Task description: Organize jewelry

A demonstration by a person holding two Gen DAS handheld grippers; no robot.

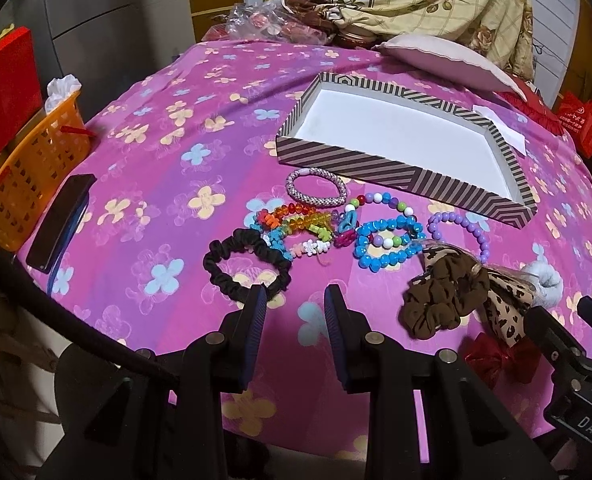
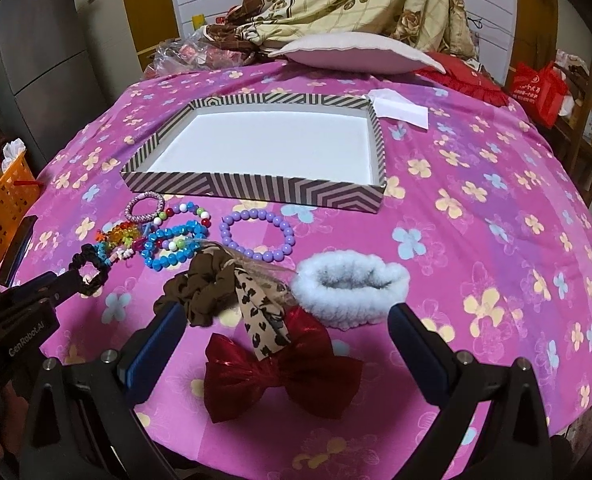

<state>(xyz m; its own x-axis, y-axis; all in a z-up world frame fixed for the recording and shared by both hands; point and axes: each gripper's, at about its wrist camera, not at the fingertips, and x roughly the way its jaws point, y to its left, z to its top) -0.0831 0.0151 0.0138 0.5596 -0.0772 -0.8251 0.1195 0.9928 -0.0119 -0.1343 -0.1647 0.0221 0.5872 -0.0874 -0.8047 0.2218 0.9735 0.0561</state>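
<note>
Bare cloth (image 2: 475, 240) lies open right of the striped tray (image 2: 292, 196) — a free way in. Left — bracelets (image 2: 176, 240) and scrunchies (image 2: 204, 292) crowd its front.

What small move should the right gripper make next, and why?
Probably lower the right gripper and shut it on the red bow: its fingers are open on either side of the bow, and the striped tray holds nothing yet.

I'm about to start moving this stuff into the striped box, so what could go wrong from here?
1. The beaded bracelets lie overlapping in a heap, so lifting one may drag its neighbours along.
2. The leopard ribbon of the brown scrunchie drapes over the red bow; the open right gripper could pinch both.
3. The left gripper touches the black scrunchie and may shove it.
</note>
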